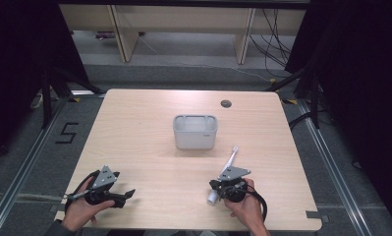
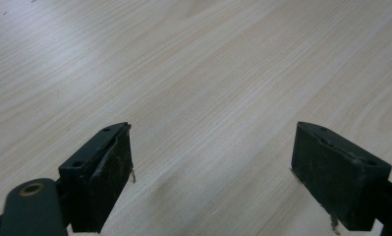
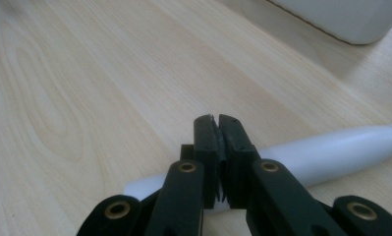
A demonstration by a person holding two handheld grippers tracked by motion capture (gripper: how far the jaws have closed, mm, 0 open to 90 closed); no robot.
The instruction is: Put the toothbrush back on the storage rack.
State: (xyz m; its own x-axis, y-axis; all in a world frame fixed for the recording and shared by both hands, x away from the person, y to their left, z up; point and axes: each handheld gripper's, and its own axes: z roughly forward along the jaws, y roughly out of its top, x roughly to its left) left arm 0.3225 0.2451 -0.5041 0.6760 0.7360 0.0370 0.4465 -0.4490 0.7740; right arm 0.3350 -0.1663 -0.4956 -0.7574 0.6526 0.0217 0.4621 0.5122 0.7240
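The right gripper (image 1: 226, 183) sits low over the near right part of the surface (image 1: 149, 132), directly above an electric toothbrush (image 1: 229, 162) that lies flat. In the right gripper view its fingers (image 3: 206, 147) are pressed together with no gap, and the white handle (image 3: 331, 152) passes across behind and beneath them. The fingers appear to rest against the handle rather than around it, so the toothbrush is judged not to be held yet. The brush end points away from the person toward a white rectangular container (image 1: 195, 132) at the middle of the surface, which stands open at the top and a short way beyond the brush tip. This layout suggests the container is the intended destination.

The left gripper (image 1: 116, 192) rests at the near left, well apart from both items. Its fingers (image 2: 102, 172) stand wide open over bare wood with nothing between them, a parked position that keeps it clear of the working side.
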